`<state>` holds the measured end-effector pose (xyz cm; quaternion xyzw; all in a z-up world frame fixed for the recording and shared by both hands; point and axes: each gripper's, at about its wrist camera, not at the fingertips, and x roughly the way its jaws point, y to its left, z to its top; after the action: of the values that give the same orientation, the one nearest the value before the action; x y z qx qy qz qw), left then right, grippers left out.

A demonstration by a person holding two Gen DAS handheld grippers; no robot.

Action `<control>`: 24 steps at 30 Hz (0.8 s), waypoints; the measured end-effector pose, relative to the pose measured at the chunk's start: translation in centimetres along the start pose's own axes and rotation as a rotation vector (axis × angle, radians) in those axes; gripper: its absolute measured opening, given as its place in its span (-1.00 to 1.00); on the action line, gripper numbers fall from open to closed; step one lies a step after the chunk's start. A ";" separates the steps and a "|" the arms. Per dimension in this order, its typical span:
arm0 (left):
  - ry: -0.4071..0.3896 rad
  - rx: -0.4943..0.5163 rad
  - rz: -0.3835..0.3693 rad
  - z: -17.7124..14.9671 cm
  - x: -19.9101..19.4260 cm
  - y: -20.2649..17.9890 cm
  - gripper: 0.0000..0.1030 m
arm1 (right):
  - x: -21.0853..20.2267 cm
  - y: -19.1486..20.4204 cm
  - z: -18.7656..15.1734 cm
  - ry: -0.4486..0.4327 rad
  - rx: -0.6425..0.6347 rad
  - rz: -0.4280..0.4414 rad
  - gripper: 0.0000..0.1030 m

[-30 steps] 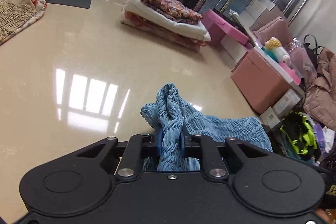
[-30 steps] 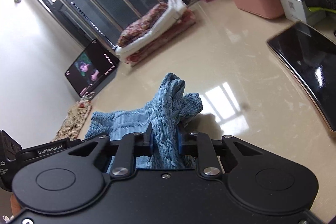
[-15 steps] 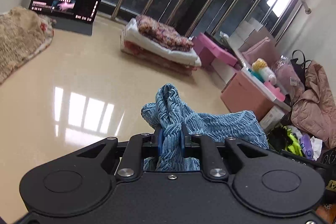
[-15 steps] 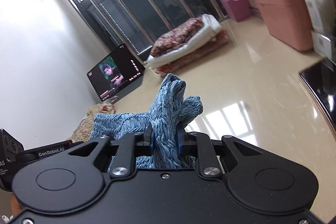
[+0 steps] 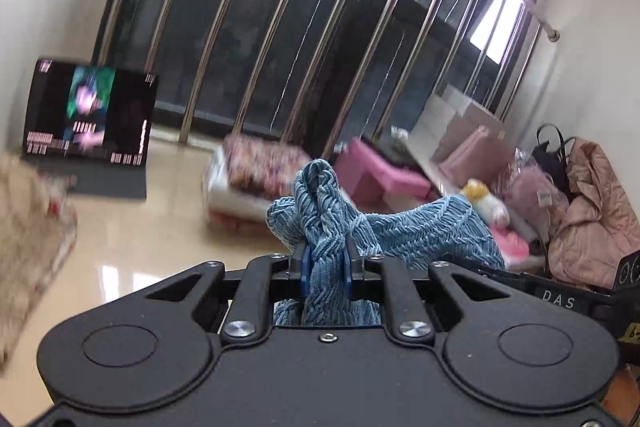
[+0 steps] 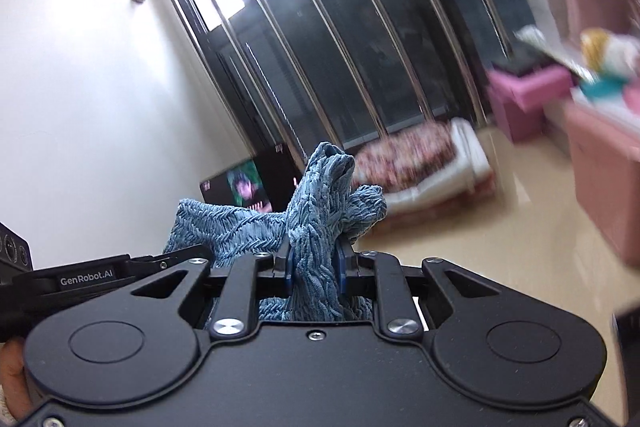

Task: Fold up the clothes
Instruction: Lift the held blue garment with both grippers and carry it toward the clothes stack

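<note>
A blue ribbed knit garment [image 5: 420, 231] hangs stretched between my two grippers, lifted off the glossy beige floor [image 5: 152, 227]. In the left wrist view my left gripper [image 5: 326, 267] is shut on a bunched corner of it, and the cloth runs off to the right. In the right wrist view my right gripper [image 6: 314, 267] is shut on another bunched corner of the blue garment [image 6: 224, 231], with the cloth running left toward the other gripper's body [image 6: 88, 281]. The lower part of the garment is hidden under the gripper bodies.
A stack of folded bedding [image 5: 256, 183] lies on the floor ahead, a lit screen [image 5: 88, 111] stands at left beside a beige knit pile [image 5: 28, 223]. Pink boxes [image 5: 380, 175], a plush toy and a pink jacket [image 5: 592, 211] crowd the right. Barred windows [image 6: 360, 27] span the back.
Both grippers have risen with the blue garment held, and the views now look across the room at the windows instead of down at the floor. The grips are unchanged.
</note>
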<state>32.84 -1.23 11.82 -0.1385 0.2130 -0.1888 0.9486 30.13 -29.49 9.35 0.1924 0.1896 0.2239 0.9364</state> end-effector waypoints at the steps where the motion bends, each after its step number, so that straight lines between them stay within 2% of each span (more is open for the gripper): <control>1: -0.003 0.005 -0.002 0.9 0.8 0.0 -0.70 | 0.7 0.0 1.0 -0.010 -0.010 -0.002 -0.62; 8: -0.023 -0.003 -0.004 7.2 8.9 1.6 -0.71 | 8.7 -1.6 7.9 -0.037 -0.010 -0.004 -0.62; 15: -0.029 -0.041 0.000 13.4 18.7 3.7 -0.71 | 18.5 -5.7 14.3 -0.039 -0.010 -0.030 -0.62; 21: 0.047 -0.047 0.031 14.1 27.9 6.7 -0.70 | 26.6 -10.8 16.3 0.005 0.054 -0.044 -0.62; 24: 0.110 -0.112 0.042 12.9 32.1 9.3 -0.71 | 30.4 -14.1 15.4 0.051 0.125 -0.040 -0.62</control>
<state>68.40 -3.94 8.53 -0.1764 0.2779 -0.1638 0.9300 67.03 -30.41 8.03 0.2411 0.2309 0.1979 0.9216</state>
